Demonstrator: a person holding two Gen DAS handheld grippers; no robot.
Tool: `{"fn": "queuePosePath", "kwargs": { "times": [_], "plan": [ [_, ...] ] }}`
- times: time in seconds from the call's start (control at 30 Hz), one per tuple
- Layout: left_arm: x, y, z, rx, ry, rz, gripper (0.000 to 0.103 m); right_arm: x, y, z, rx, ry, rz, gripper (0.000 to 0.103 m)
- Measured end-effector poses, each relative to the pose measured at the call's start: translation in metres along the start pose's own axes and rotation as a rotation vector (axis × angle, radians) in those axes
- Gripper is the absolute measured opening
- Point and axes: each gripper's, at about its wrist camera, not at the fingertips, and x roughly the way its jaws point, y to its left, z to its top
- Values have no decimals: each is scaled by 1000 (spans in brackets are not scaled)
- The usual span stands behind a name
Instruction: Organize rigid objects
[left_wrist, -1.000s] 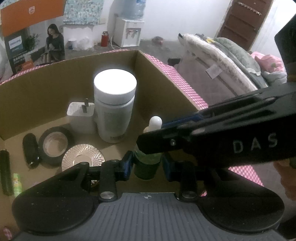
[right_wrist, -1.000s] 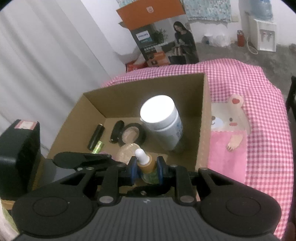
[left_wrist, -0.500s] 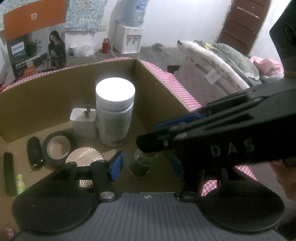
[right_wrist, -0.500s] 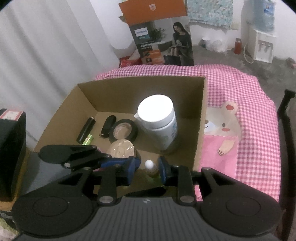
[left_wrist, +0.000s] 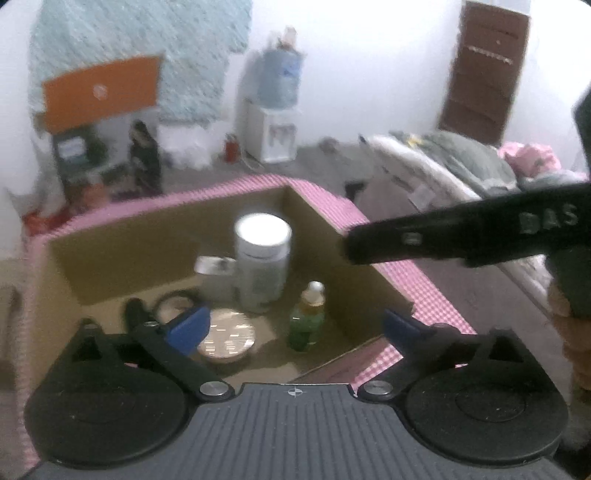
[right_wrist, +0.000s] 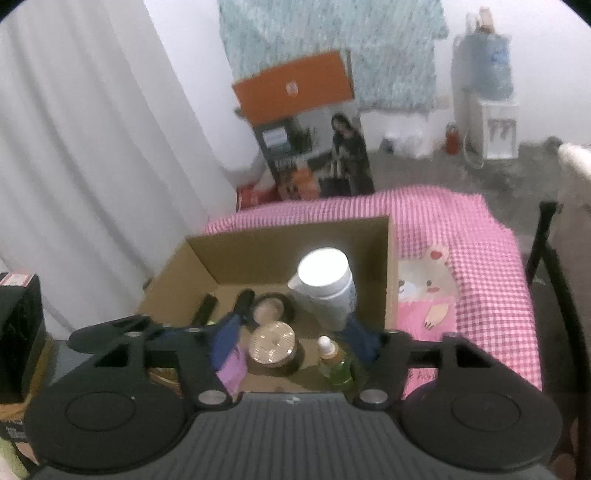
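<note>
Cardboard box (left_wrist: 110, 254): set open-topped on a pink checked cloth (right_wrist: 480, 258); brown walls seen from above in both wrist views; both views blurred
Dropper bottle (left_wrist: 307, 320): stood upright on the box floor near the right wall; green glass body, amber upper part, white tip; touched by no pad; seen again in the right wrist view (right_wrist: 334, 363) at the near right corner
White jar (left_wrist: 263, 267): stood upright just behind the dropper bottle; white lid uppermost; a small white block seen just to its left
Round ribbed lid (left_wrist: 227, 339): laid flat on the box floor, left of the dropper bottle
Tape roll (right_wrist: 271, 308): dark ring laid flat behind the round ribbed lid; a dark oblong item is seen beside it
Left gripper (left_wrist: 295, 326): jaws spread wide, having just been opening; blue pads well apart on either side of the dropper bottle, which is left free below
Right gripper (right_wrist: 293, 339): jaws parted, having just been opening; nothing is pressed between the blue pads; its black finger is seen crossing the left wrist view at the right
</note>
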Motion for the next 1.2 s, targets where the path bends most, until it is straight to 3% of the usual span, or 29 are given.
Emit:
{"fn": "queuePosePath", "kwargs": {
  "times": [0.07, 0.17, 0.4, 0.7, 0.83, 1.2],
  "plan": [
    [-17, 5, -3, -11, -27, 43, 103, -14, 8, -6, -8, -33, -12, 82],
    [-41, 15, -10, -52, -62, 124, 103, -30, 19, -16, -3, -75, -35, 102],
    [-67, 37, -27, -159, -67, 256, 103, -37, 39, -39, 11, -81, -82, 103],
    [-57, 45, -43, -195, -12, 448, 103, -11, 74, -61, -128, -58, -243, 103],
    [-55, 48, -41, -174, 6, 476, 103, 2, 79, -65, -156, -33, -263, 103],
    [-56, 54, -38, -223, 17, 450, 103, 26, 78, -60, -139, 3, -318, 103]
  ]
}}
